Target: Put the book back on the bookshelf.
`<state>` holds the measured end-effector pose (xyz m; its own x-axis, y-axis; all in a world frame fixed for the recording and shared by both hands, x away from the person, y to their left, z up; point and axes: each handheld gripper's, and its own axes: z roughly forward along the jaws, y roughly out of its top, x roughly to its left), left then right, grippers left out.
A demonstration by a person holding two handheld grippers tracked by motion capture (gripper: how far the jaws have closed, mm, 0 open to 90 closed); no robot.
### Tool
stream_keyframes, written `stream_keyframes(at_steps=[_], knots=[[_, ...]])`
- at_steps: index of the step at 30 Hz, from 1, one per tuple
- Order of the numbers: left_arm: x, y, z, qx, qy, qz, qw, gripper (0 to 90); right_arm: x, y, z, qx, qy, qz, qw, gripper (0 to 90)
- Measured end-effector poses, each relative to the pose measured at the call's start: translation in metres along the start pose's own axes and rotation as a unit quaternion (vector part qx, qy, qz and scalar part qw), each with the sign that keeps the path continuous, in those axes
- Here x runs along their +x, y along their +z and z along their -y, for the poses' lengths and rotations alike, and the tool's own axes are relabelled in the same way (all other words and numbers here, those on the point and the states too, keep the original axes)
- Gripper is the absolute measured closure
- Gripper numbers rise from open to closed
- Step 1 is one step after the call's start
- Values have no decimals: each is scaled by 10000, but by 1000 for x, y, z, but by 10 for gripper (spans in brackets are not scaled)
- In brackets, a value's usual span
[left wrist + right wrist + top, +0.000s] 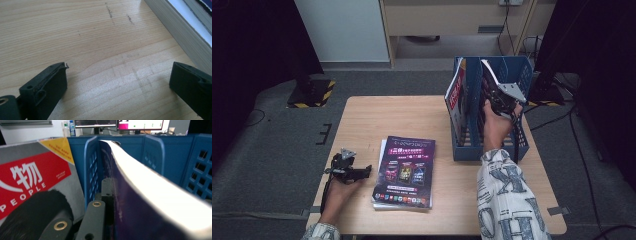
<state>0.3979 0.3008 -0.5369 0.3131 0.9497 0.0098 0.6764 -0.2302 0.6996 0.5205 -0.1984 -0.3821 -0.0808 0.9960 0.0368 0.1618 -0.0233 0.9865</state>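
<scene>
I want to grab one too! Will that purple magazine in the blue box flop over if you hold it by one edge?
Probably floppy: the purple magazine already curves where the right hand-held gripper pinches it. Likely light, since it looks thin. The blue box may steady it.

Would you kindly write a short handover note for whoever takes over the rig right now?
Right gripper: shut on a purple magazine, holding it tilted inside the blue file rack, not yet released.
Left gripper: open, holding nothing, low over the wooden table beside the magazine stack.
Done: a red PEOPLE magazine already stands in the rack's neighbouring slot.
Left, as it seems: seat and release the purple magazine, then file the stack remaining on the table.
</scene>
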Motion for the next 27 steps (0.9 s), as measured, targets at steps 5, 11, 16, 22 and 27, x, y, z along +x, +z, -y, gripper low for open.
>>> stream_keyframes(at_steps=[5, 11, 16, 22, 27], knots=[[0, 0, 0, 0, 0, 0, 10000, 6, 0, -2, 7, -22, 20, -104, 9999, 818], [0, 0, 0, 1, 1, 0, 10000, 6, 0, -4, 6, 38, 33, -228, 9997, 818], [0, 0, 0, 1, 1, 0, 10000, 6, -2, -5, 5, 78, 6, -118, 9999, 826], [0, 0, 0, 0, 0, 1, 10000, 6, -2, -1, 2, 36, -53, 146, 9999, 827], [0, 0, 0, -2, -2, -1, 10000, 5, 1, 2, 5, 7, -100, 232, 9997, 826]])
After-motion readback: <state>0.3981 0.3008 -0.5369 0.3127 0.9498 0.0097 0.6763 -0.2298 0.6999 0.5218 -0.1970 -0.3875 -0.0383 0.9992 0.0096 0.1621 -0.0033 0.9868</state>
